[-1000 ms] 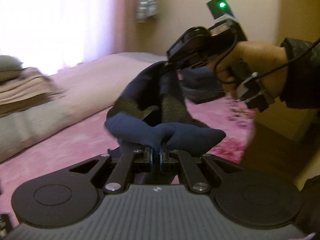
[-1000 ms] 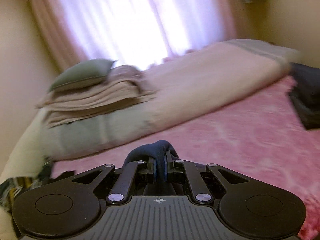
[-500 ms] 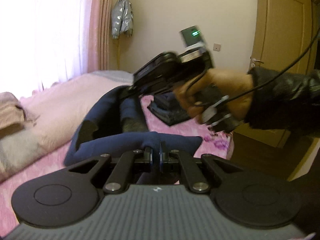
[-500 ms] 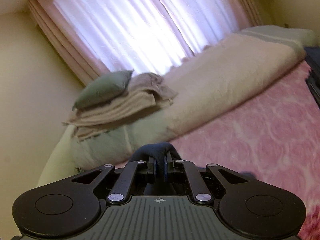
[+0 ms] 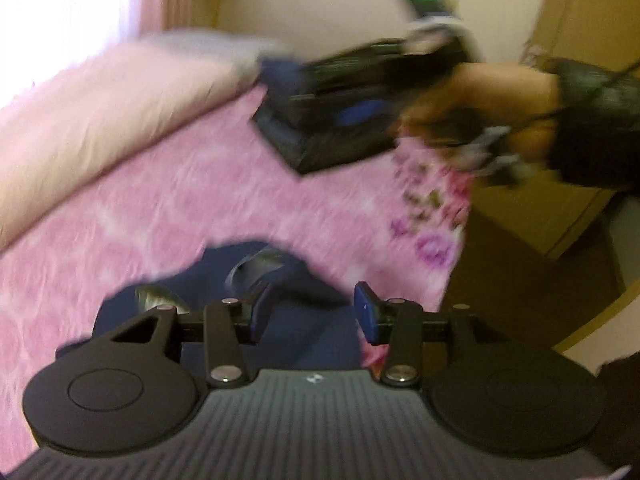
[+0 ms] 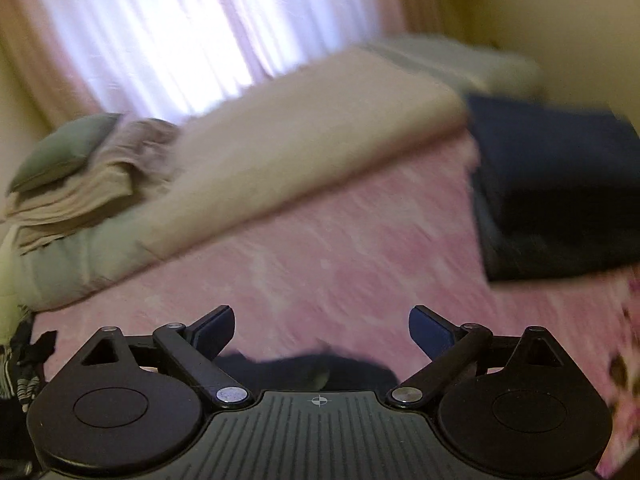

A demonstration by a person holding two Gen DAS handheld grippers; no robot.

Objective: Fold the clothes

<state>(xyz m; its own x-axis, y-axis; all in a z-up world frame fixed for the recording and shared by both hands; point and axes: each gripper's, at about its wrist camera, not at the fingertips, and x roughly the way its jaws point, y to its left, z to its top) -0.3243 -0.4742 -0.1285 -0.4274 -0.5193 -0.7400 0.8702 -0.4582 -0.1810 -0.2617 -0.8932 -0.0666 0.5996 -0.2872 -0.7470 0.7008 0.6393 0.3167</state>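
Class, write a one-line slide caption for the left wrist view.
Open left gripper above a navy garment lying on the pink bedspread.

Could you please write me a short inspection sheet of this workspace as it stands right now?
Surface: bed with a pink floral bedspread; rolled beige duvet along its far side.
Job's things: navy garment lying crumpled on the bedspread under the left claw; folded dark clothes stack near the bed's corner.
Clutter: grey pillow on folded beige blankets.
Grippers: left claw open, holding nothing; right claw open, holding nothing.
Cables: thin black cable by the person's dark sleeve.
Surroundings: lit curtains, wooden door; views motion-blurred.
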